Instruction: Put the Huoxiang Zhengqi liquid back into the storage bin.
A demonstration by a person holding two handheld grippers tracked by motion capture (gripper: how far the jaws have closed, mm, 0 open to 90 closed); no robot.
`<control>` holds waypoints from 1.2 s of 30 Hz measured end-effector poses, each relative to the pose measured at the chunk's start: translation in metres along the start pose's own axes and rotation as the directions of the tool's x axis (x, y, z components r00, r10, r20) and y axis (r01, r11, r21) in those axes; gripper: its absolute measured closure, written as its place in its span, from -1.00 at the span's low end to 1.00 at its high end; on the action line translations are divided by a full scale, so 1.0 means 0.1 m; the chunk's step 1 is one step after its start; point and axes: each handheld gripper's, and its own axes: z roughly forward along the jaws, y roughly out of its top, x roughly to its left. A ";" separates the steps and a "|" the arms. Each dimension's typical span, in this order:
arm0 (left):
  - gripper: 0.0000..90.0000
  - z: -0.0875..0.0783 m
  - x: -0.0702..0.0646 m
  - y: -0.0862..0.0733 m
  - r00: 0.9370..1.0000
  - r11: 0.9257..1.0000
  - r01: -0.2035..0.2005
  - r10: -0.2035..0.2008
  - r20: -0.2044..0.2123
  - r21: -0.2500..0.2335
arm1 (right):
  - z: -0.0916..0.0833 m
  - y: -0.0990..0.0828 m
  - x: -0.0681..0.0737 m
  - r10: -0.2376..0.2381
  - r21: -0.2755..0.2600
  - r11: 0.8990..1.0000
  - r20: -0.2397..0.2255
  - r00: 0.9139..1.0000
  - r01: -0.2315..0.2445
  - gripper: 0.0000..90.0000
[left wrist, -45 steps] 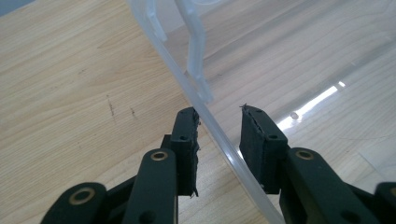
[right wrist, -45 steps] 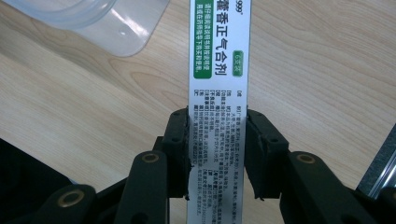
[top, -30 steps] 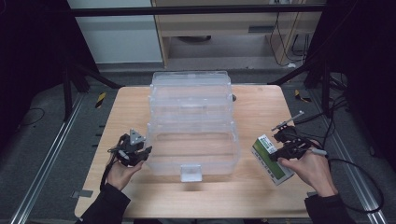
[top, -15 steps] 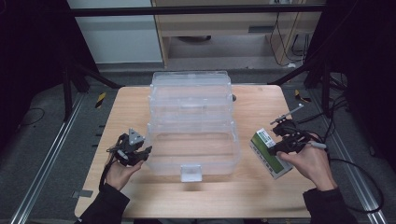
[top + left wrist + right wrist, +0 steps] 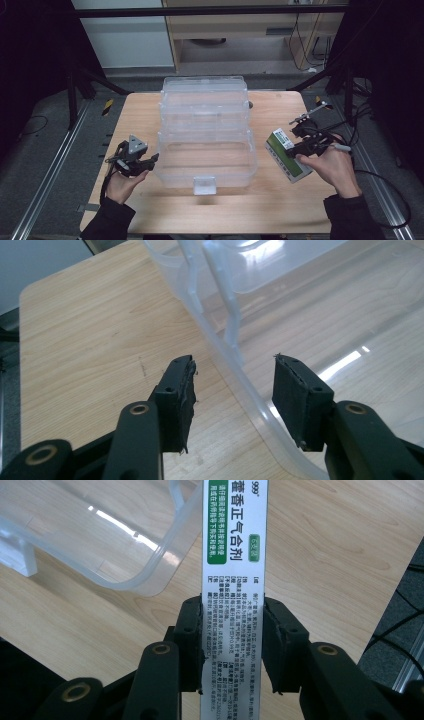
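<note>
Now we hold right gripper (image 5: pixel 233 645) clamped across green-white box (image 5: pixel 234 555); box's long axis runs straight ahead past jaws. Clear bin (image 5: pixel 205 155) lies ahead-left. Left gripper (image 5: pixel 234 390) jaws apart, straddling bin wall.

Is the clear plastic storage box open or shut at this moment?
Open. The clear storage box has its lid swung back behind it, and wood grain shows through its bare bottom.

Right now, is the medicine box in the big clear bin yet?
Not yet. Done: the right gripper has clamped the medicine box. In hand: it's held beside the open clear plastic bin. The left gripper straddles the bin's wall, open. Left: probably putting the box inside.
</note>
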 end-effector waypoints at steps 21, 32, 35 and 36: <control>0.08 -0.07 0.39 -0.13 0.990 0.994 0.106 -0.106 -0.089 0.001 | -0.21 0.24 0.26 -0.116 -0.026 0.993 -0.018 0.993 0.116 0.43; 0.08 -0.04 0.42 -0.15 0.989 0.993 0.115 -0.114 -0.090 0.010 | -0.21 0.37 0.40 -0.207 -0.042 0.978 -0.044 0.977 0.205 0.43; 0.08 -0.03 0.41 -0.16 0.989 0.993 0.116 -0.114 -0.089 0.014 | -0.20 0.39 0.41 -0.229 -0.044 0.973 -0.048 0.972 0.227 0.43; 0.08 -0.02 0.42 -0.16 0.990 0.993 0.115 -0.113 -0.089 0.018 | -0.20 0.41 0.43 -0.242 -0.047 0.970 -0.059 0.969 0.239 0.43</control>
